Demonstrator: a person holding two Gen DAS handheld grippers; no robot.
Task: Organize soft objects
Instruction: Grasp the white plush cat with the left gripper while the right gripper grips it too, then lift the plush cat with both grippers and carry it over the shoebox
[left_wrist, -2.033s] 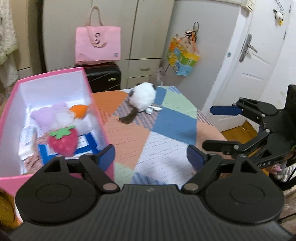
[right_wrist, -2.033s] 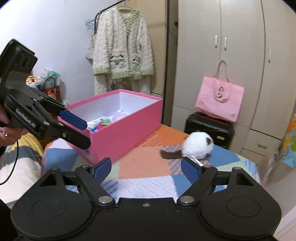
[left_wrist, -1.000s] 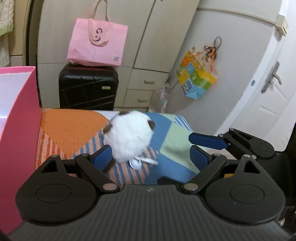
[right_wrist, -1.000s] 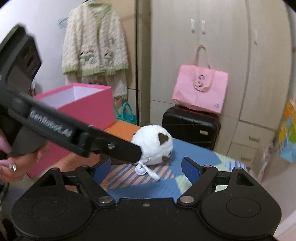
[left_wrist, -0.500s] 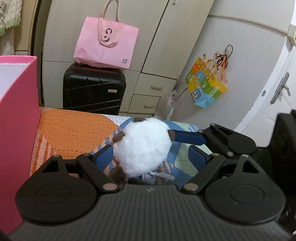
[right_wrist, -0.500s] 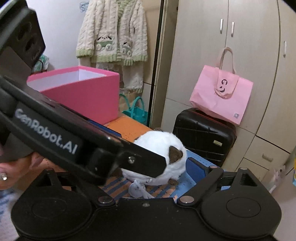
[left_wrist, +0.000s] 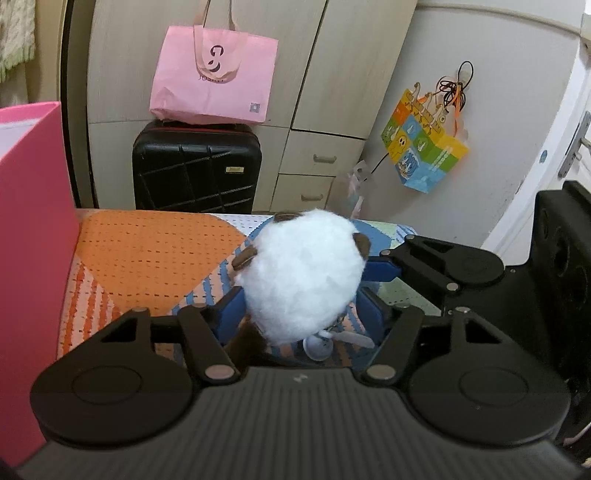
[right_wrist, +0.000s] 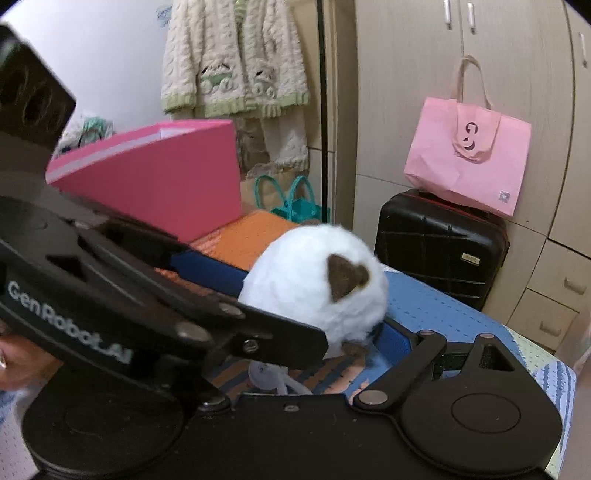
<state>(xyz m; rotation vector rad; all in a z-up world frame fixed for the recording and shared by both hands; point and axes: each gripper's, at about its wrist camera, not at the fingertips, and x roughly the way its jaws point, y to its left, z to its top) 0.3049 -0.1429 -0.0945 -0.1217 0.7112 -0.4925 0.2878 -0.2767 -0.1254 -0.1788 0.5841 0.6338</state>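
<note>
A round white plush toy (left_wrist: 303, 273) with brown ears lies on the patchwork cloth (left_wrist: 147, 251), its keyring (left_wrist: 319, 345) just in front of it. My left gripper (left_wrist: 301, 317) has the toy between its blue pads. Its jaws are closing and the pads touch the fur on both sides. In the right wrist view a left finger (right_wrist: 258, 332) crosses in front of the plush toy (right_wrist: 317, 291). My right gripper (right_wrist: 303, 354) comes in from the right with wide jaws that are closing slightly. One of its blue pads (left_wrist: 380, 267) rests against the toy's side. The pink box (left_wrist: 29, 221) stands at the left.
Beyond the table edge stand a black suitcase (left_wrist: 195, 170) with a pink tote bag (left_wrist: 214, 81) on it, and wardrobe drawers. A colourful bag (left_wrist: 424, 147) hangs on the wall. A cream cardigan (right_wrist: 236, 59) hangs above a teal bag (right_wrist: 291, 199). A person's hand (right_wrist: 7, 363) shows at the left.
Both grippers have come forward and down onto the plush toy. The left jaws have narrowed from wide apart to touching its sides. The right gripper's pad now rests at the toy's right side.
</note>
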